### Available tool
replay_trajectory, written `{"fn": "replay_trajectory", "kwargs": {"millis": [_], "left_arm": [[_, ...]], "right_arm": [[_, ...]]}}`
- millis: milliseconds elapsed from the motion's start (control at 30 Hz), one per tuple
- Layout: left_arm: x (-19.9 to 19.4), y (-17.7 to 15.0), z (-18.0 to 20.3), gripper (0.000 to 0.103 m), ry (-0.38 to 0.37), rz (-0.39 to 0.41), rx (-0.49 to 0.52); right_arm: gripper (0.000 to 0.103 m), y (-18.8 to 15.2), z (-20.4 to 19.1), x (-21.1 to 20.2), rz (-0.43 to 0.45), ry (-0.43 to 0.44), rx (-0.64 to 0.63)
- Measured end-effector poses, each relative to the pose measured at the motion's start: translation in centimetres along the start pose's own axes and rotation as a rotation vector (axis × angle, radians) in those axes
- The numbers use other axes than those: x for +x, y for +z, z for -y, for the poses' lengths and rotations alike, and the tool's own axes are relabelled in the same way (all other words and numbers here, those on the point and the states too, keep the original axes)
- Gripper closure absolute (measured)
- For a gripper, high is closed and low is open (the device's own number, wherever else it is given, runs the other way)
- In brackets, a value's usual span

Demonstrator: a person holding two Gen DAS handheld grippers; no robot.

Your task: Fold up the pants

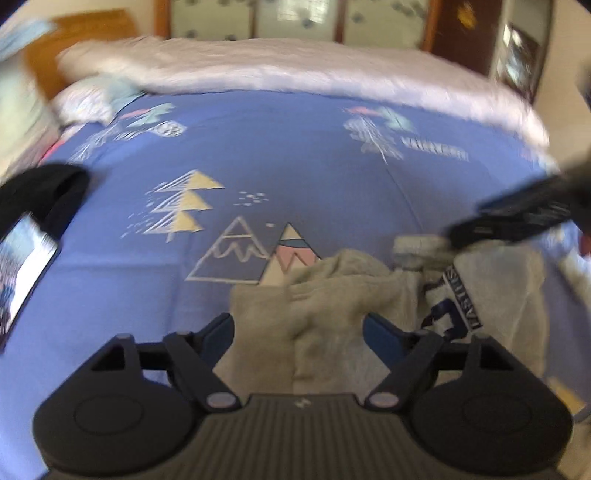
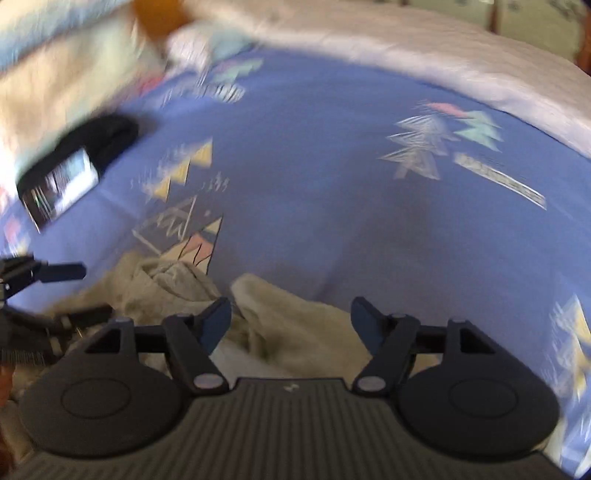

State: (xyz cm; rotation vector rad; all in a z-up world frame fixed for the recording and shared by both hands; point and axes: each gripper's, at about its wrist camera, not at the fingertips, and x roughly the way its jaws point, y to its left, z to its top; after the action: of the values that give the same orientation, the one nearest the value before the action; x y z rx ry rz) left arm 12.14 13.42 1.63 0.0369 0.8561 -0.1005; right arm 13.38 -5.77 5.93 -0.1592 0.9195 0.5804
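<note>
Left wrist view: both grippers (image 1: 298, 332) (image 2: 291, 320) are held wide open, empty; crumpled pants (image 1: 325, 306) risk being pinched in stacked layers.

On my left cam I read "FASTI.." in dark caps, rest cut off, on a white band of the grey pants (image 1: 332, 317). Bedsheet (image 1: 295, 155) has a word strip, too blurred to read.

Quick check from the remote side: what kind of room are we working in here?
Most likely a bedroom. The grey pants lie crumpled on a bed with a blue patterned sheet, a pale bunched quilt lies along the far side, and wooden wardrobe-like doors stand behind.
</note>
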Motion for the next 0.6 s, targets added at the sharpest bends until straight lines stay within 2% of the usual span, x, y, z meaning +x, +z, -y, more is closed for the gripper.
{"fn": "replay_trajectory", "kwargs": {"millis": [33, 67, 100, 133, 167, 200, 233, 333, 400, 533, 600], "left_arm": [[0.8, 0.1, 0.5, 0.037, 0.019, -0.014, 0.02], [1.5, 0.1, 0.8, 0.064, 0.027, -0.041, 0.029], [2.3, 0.1, 0.7, 0.081, 0.026, -0.074, 0.023], [2.6, 0.2, 0.5, 0.082, 0.022, -0.086, 0.008], [2.4, 0.4, 0.3, 0.086, 0.018, -0.076, -0.006], [1.7, 0.5, -0.1, 0.087, 0.015, -0.056, -0.02], [0.6, 0.7, -0.5, 0.087, 0.018, -0.021, -0.037], [-3.8, 0.9, -2.3, 0.089, 0.027, 0.099, -0.11], [-7.5, 0.4, -4.1, 0.089, 0.007, 0.182, -0.192], [-13.9, -2.1, -7.0, 0.089, -0.032, 0.292, -0.331], [-15.8, -3.8, -7.6, 0.089, -0.054, 0.306, -0.368]], "right_arm": [[0.029, 0.3, -0.5, 1.2, -0.028, -0.01, -0.011], [0.031, 0.2, -0.9, 2.5, -0.061, -0.022, -0.015], [0.038, 0.4, -0.8, 3.7, -0.09, -0.032, -0.012], [0.051, 1.3, -0.3, 5.0, -0.118, -0.041, -0.003], [0.084, 1.3, 0.4, 5.9, -0.142, -0.048, 0.01], [0.088, 1.1, 1.2, 5.8, -0.139, -0.062, 0.036], [0.089, 2.0, 2.2, 5.5, -0.11, -0.061, 0.071], [0.09, 1.3, 5.9, 0.1, 0.058, -0.076, 0.194], [0.09, 0.3, 9.3, -4.4, 0.179, -0.084, 0.314], [0.091, -4.3, 15.7, -13.0, 0.424, -0.115, 0.578], [0.091, -8.5, 17.9, -16.6, 0.526, -0.101, 0.716]]}}
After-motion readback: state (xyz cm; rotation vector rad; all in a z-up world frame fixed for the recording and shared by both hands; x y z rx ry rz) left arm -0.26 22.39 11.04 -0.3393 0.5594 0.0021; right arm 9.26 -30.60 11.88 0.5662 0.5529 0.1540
